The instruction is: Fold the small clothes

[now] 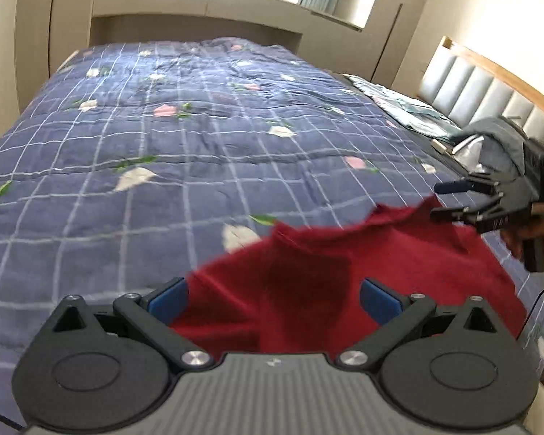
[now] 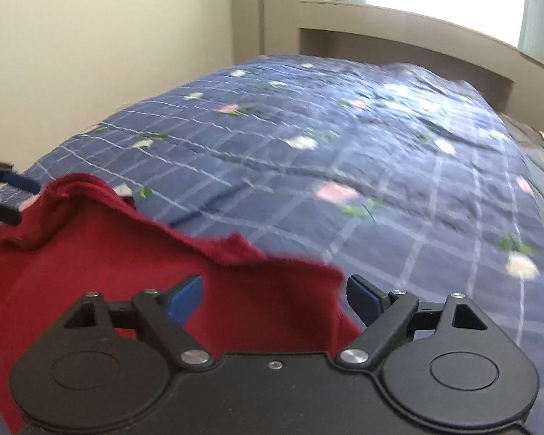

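Observation:
A dark red garment (image 1: pixel 308 272) lies rumpled on the blue checked quilt (image 1: pixel 199 137) at the bed's near edge; it also shows in the right wrist view (image 2: pixel 127 261). My left gripper (image 1: pixel 273 299) is open, its blue pads spread over the cloth's near left part. My right gripper (image 2: pixel 273 295) is open over the cloth's right corner. In the left wrist view the right gripper (image 1: pixel 440 199) sits at the cloth's far right corner, open. The left gripper's fingertips (image 2: pixel 18 181) show at the right wrist view's left edge.
The quilt (image 2: pixel 380 166) covers the bed up to a beige ledge (image 1: pixel 199 3) under the window. A padded headboard (image 1: pixel 482 90) and a pile of other clothes and bedding (image 1: pixel 489 137) lie at the right. A beige wall (image 2: pixel 108 43) stands at the left.

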Demonstrator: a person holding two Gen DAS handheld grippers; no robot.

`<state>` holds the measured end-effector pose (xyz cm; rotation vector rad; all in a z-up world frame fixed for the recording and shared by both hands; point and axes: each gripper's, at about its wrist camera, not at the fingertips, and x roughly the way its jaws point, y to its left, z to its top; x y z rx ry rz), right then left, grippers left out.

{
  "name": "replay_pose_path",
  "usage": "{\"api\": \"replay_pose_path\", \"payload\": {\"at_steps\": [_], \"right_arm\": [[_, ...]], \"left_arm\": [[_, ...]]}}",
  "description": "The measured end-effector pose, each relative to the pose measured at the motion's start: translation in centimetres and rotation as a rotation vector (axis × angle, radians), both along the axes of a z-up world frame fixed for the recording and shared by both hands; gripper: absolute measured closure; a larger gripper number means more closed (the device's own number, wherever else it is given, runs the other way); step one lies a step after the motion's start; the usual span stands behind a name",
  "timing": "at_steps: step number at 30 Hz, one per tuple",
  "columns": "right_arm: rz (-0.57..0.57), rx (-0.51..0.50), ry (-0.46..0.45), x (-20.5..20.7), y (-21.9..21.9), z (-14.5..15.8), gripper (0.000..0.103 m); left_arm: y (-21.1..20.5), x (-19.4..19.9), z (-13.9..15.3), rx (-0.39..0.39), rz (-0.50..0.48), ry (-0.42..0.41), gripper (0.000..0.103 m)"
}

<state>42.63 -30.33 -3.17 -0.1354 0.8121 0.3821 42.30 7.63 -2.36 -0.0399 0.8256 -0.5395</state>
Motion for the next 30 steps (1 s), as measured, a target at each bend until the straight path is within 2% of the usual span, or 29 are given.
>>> {"api": "replay_pose_path", "payload": {"at_steps": [5, 8, 10, 11, 12, 13, 14, 15, 16, 19, 24, 27, 28, 30], "right_arm": [[-0.085, 0.049, -0.005, -1.9, -1.7, -1.5, 0.022], [-0.126, 0.088, -0.019, -2.1, -2.3, -2.0, 0.037], [-0.140, 0.099, -0.023, -1.9, -2.3, -2.2, 0.044], [-0.141, 0.102, -0.025, -1.7, -2.3, -2.2, 0.049], [-0.139, 0.103, -0.027, -1.5, -2.3, -2.1, 0.053], [-0.137, 0.101, -0.029, -1.3, -2.2, -2.0, 0.063], [-0.141, 0.094, -0.031, -1.2, -2.2, -1.9, 0.078], [-0.145, 0.087, -0.031, -1.0, -2.1, -1.9, 0.087], [-0.146, 0.087, -0.033, -0.9, -2.2, -1.8, 0.091], [-0.161, 0.105, -0.063, -0.8, -2.5, -1.3, 0.099], [-0.195, 0.102, -0.069, -0.3, -2.7, -1.4, 0.099], [-0.212, 0.089, -0.057, 0.1, -2.7, -2.1, 0.099], [-0.216, 0.091, -0.054, 0.1, -2.8, -2.3, 0.098], [-0.218, 0.078, -0.054, 0.2, -2.8, -2.6, 0.090]], "left_arm": [[-3.4, -2.5, -1.0, 0.058, 0.021, -0.070, 0.001], [-4.9, -2.8, -1.0, 0.102, 0.061, -0.115, 0.006], [-5.6, -2.1, -1.0, 0.150, 0.111, -0.105, 0.026], [-5.8, -1.7, -1.1, 0.177, 0.134, -0.086, 0.032], [-5.9, -1.1, -1.1, 0.201, 0.159, -0.063, 0.044], [-5.7, -0.6, -1.1, 0.203, 0.174, -0.050, 0.058], [-5.4, -0.4, -1.0, 0.193, 0.187, -0.043, 0.065], [-5.0, -0.2, -0.8, 0.175, 0.199, -0.037, 0.078], [-4.5, 0.1, -0.6, 0.156, 0.211, -0.032, 0.086], [-3.0, 0.6, 0.1, 0.126, 0.247, -0.027, 0.095], [-0.4, 2.7, 0.3, 0.075, 0.341, -0.004, 0.096], [0.7, 4.2, -1.2, 0.063, 0.387, 0.026, 0.096], [0.9, 4.5, -1.7, 0.061, 0.400, 0.042, 0.096], [1.3, 5.0, -3.0, 0.036, 0.418, 0.083, 0.096]]}}
